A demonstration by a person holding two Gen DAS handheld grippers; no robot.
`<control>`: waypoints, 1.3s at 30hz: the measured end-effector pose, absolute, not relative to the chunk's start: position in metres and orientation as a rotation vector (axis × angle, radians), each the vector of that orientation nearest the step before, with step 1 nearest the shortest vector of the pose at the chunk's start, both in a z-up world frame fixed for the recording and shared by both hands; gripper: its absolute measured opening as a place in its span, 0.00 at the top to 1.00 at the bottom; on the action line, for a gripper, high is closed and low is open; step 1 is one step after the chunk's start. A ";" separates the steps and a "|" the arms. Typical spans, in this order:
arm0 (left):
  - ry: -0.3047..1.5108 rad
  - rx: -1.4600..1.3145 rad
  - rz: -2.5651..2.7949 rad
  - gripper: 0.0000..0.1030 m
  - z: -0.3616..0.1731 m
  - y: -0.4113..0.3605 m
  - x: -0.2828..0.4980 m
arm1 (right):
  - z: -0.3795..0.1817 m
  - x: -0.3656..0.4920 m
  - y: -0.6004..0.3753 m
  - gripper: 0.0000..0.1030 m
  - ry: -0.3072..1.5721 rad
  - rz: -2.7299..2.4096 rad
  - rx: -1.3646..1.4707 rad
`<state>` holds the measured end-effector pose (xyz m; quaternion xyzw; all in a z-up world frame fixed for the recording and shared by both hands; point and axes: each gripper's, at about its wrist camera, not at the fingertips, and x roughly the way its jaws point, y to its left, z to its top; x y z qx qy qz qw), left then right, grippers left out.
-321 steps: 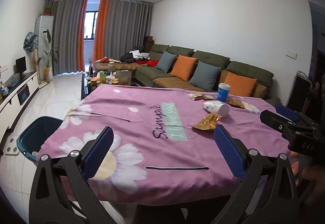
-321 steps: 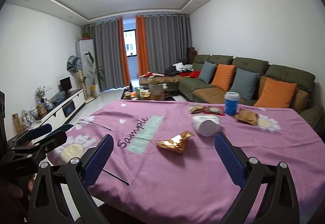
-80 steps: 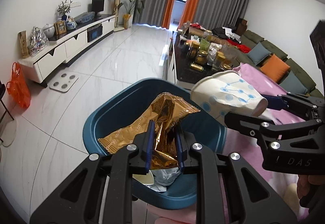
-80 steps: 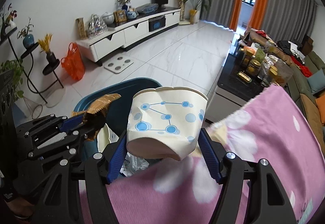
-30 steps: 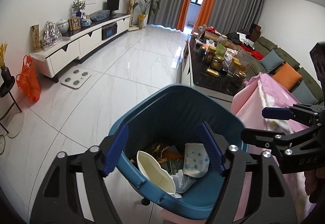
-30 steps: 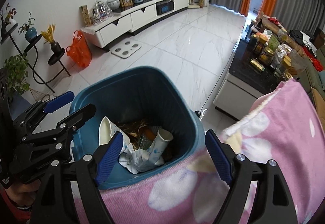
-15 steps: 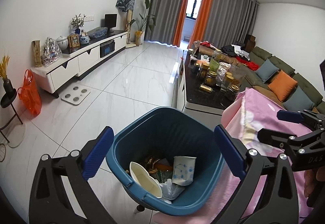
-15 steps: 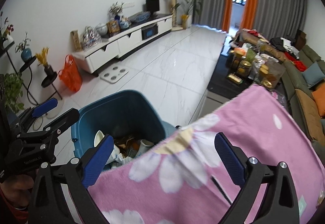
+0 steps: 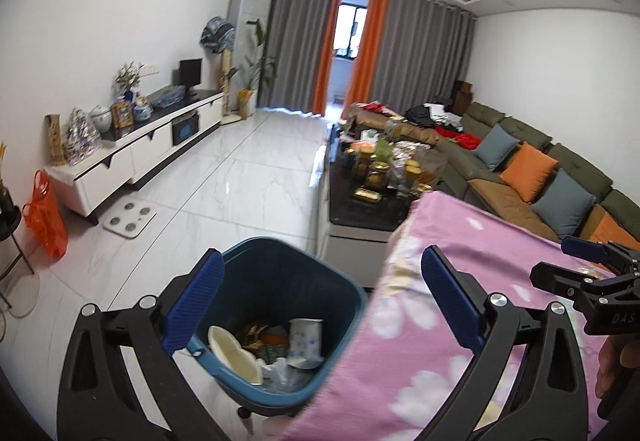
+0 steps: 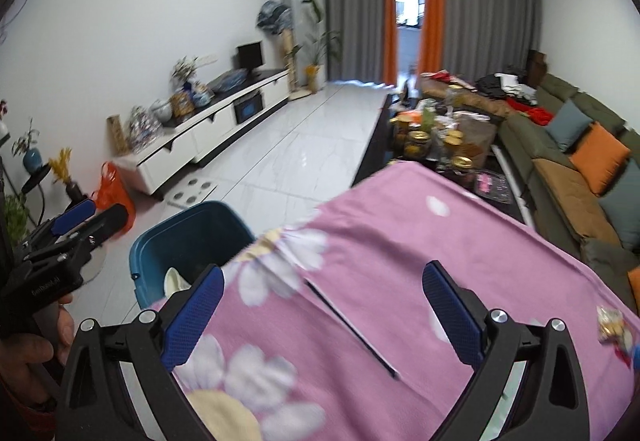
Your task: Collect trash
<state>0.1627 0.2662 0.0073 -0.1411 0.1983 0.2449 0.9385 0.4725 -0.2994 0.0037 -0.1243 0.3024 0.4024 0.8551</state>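
The blue trash bin [image 9: 280,273] stands on the floor beside the table's corner; inside lie a blue-dotted paper cup [image 9: 304,337], a white bowl [image 9: 230,349] and a gold wrapper. My left gripper [image 9: 320,297] is open and empty above the bin. My right gripper [image 10: 320,301] is open and empty over the pink flowered tablecloth [image 10: 400,241]; the bin [image 10: 188,229] shows at its left. A small snack wrapper [image 10: 612,323] lies on the cloth at the far right edge. The right gripper also shows in the left wrist view [image 9: 576,265], and the left gripper in the right wrist view [image 10: 88,219].
A black coffee table [image 9: 372,193] crowded with jars stands beyond the table. A green sofa [image 9: 532,169] with orange and blue cushions lines the right wall. A white TV cabinet [image 9: 132,149], an orange bag [image 9: 44,217] and a scale [image 9: 130,219] are at the left.
Both grippers have swung up and to the right, away from the bin toward the table. The bin has slid lower and left in both views. Both stay open and empty.
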 end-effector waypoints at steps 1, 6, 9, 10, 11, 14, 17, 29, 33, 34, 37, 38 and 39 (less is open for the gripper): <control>0.401 -0.282 0.489 0.06 0.012 0.261 0.164 | 0.004 0.472 -0.307 0.07 0.631 0.836 -0.252; 0.378 -0.247 0.415 0.06 0.030 0.221 0.166 | 0.008 0.465 -0.364 0.07 0.589 0.739 -0.195; 0.370 -0.224 0.366 0.06 0.038 0.195 0.169 | 0.006 0.461 -0.390 0.07 0.574 0.696 -0.173; 0.365 -0.213 0.345 0.06 0.041 0.183 0.169 | 0.005 0.458 -0.403 0.07 0.568 0.673 -0.159; 0.366 -0.206 0.331 0.06 0.041 0.177 0.171 | 0.005 0.457 -0.411 0.07 0.566 0.664 -0.153; 0.367 -0.191 0.277 0.06 0.045 0.153 0.174 | 0.005 0.450 -0.438 0.07 0.548 0.613 -0.126; 0.365 -0.160 0.222 0.05 0.050 0.130 0.175 | 0.006 0.444 -0.463 0.07 0.534 0.572 -0.091; 0.355 -0.120 0.076 0.06 0.058 0.060 0.171 | 0.002 0.415 -0.540 0.07 0.497 0.450 -0.003; 0.336 -0.101 0.010 0.06 0.060 0.032 0.163 | 0.001 0.397 -0.567 0.07 0.468 0.397 0.031; 0.332 -0.096 0.000 0.06 0.059 0.029 0.162 | 0.001 0.393 -0.573 0.07 0.458 0.380 0.037; 0.322 -0.092 -0.046 0.06 0.057 0.010 0.157 | 0.001 0.378 -0.588 0.07 0.431 0.339 0.054; 0.318 -0.091 -0.059 0.06 0.057 0.005 0.154 | 0.002 0.374 -0.591 0.07 0.422 0.328 0.057; 0.313 -0.088 -0.070 0.06 0.057 0.000 0.152 | 0.002 0.368 -0.595 0.07 0.411 0.315 0.060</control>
